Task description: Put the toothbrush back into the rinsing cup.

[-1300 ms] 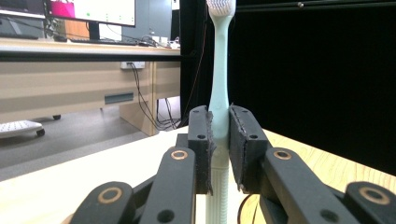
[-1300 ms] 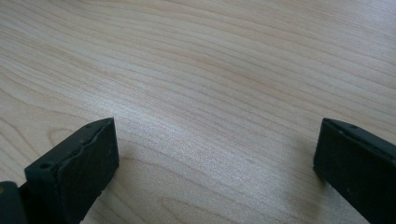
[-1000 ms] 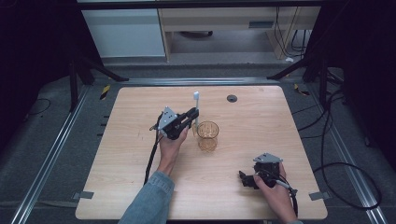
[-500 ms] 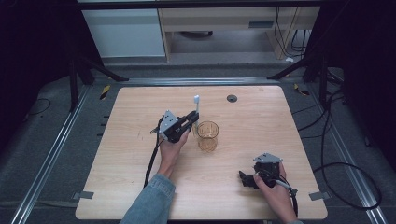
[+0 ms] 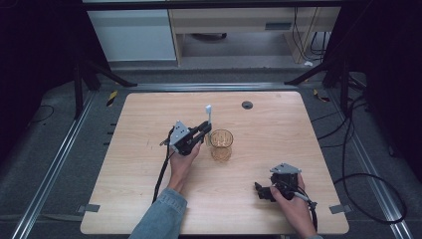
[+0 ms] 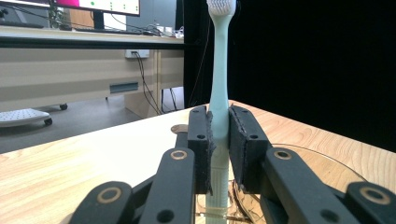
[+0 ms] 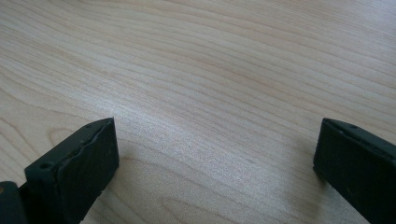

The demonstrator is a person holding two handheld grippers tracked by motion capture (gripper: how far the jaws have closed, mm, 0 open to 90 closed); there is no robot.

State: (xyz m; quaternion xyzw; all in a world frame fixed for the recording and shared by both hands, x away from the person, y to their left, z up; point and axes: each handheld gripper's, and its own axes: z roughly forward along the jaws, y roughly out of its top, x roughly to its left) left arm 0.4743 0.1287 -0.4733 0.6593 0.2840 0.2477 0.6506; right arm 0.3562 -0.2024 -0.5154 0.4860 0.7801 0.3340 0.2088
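Nearest the person, the right gripper rests low on the table at its front right corner, well apart from the work; in the right gripper view its fingers stand wide with nothing but bare wood grain between them. Farther in, near the middle of the table, the left gripper holds a toothbrush upright, its fingers pinched narrow on the lower part of the handle, pads pressing on both sides. The toothbrush is probably light and stiff enough to stay straight in this grip, though its smooth plastic handle looks slippery and could swivel between the pads if it were bumped; the thicker lower handle, where it is held now, seems the best place to take it, leaving the slim neck and the head free. It is pale mint green, with a ribbed section low on the handle, a narrow waist above the pads and a white bristled head at the top. Just beside the fingers, to the right in the high view, stands a clear amber-tinted glass cup, which looks fragile and easy to tip. Beyond, a small dark round disc lies near the far edge of the table.
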